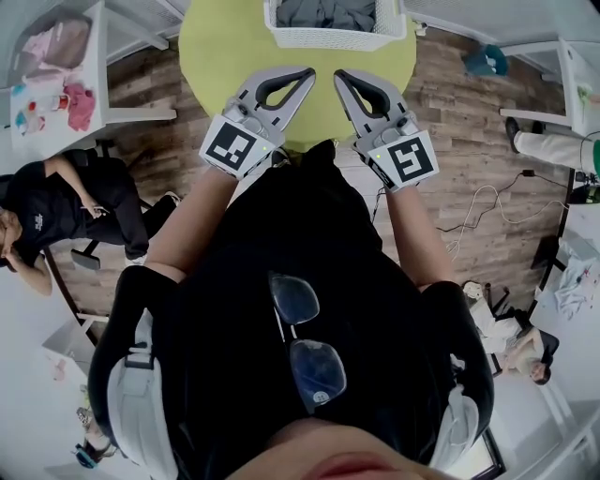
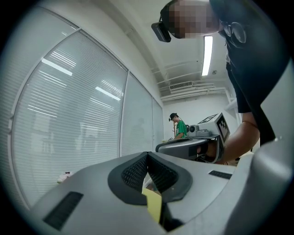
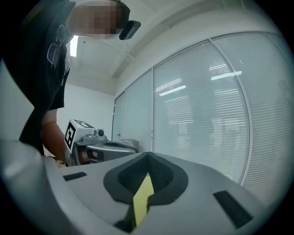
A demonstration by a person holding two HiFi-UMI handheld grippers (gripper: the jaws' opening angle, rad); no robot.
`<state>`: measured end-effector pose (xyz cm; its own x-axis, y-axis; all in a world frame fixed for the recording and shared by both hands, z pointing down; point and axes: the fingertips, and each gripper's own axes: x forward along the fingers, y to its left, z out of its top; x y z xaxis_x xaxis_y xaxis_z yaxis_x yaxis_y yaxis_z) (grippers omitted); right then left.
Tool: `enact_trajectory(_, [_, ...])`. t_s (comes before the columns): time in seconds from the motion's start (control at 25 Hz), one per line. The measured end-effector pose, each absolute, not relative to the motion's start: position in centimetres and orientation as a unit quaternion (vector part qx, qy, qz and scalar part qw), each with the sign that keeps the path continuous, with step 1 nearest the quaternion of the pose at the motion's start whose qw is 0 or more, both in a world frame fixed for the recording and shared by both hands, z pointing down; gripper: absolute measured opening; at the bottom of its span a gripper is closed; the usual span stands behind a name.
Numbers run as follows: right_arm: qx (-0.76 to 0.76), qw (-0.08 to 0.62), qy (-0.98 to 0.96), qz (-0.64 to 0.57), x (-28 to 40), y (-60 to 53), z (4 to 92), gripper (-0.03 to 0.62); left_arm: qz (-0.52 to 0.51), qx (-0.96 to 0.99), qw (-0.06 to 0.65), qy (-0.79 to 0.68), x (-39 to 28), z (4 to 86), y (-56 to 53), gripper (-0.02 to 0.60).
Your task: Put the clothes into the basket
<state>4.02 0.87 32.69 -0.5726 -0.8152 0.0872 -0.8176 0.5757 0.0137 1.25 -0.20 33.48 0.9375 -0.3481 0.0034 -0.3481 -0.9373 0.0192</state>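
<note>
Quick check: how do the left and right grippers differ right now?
The left gripper angles toward the right of the head view, while the right gripper angles toward the left, so their tips almost meet. Their marker cubes show different black-and-white patterns. Shared: both are shut with nothing between the jaws, and both show against the table, short of the basket holding the clothes.

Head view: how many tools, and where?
2. Left tool and right tool, side by side over the green table, tips toward the basket. None appear hidden.
</note>
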Motion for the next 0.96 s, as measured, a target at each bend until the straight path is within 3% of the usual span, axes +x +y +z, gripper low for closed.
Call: enact_trajectory(0.96, [0.475, 0.028, -0.88, 0.015, 4.36, 0.93, 32.38, 0.023, 0.013, 0.985, 0.005, -0.172, 1.43, 33.81, -0.44, 0.009])
